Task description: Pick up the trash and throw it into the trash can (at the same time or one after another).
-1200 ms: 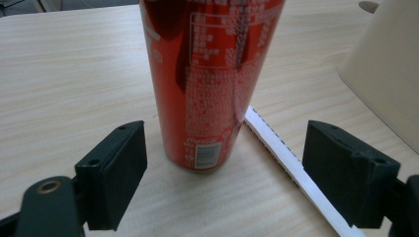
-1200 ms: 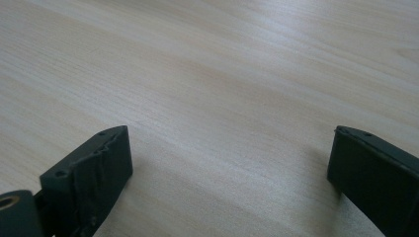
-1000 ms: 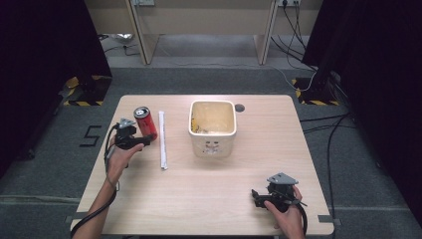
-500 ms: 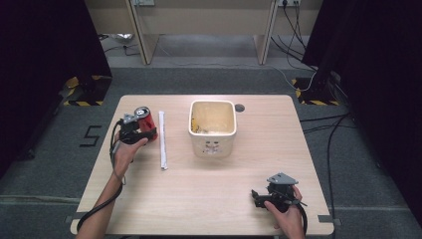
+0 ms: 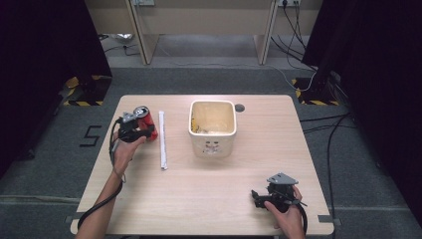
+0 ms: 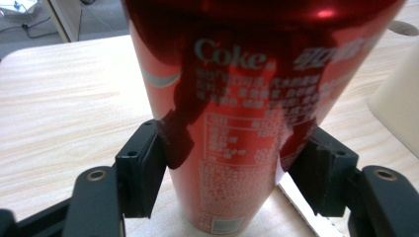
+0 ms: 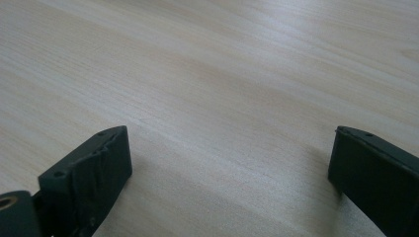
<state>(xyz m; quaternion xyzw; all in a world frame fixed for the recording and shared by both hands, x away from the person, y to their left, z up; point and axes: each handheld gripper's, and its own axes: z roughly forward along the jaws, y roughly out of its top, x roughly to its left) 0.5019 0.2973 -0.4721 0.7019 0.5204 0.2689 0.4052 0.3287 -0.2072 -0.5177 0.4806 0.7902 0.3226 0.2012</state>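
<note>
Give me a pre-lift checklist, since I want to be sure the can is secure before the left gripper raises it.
1. Can between the left gripper jaws: ok, centred; the jaws have just been closing.
2. Pads pressing on the can: ok, both appear to touch its sides.
3. Can upright on the table: ok.
4. White strip apart from the can: cannot tell; it lies close beside the base.
5. Cream bin open and unobstructed: ok.
6. Right gripper out of the way: ok, open, near the table's front right.
</note>
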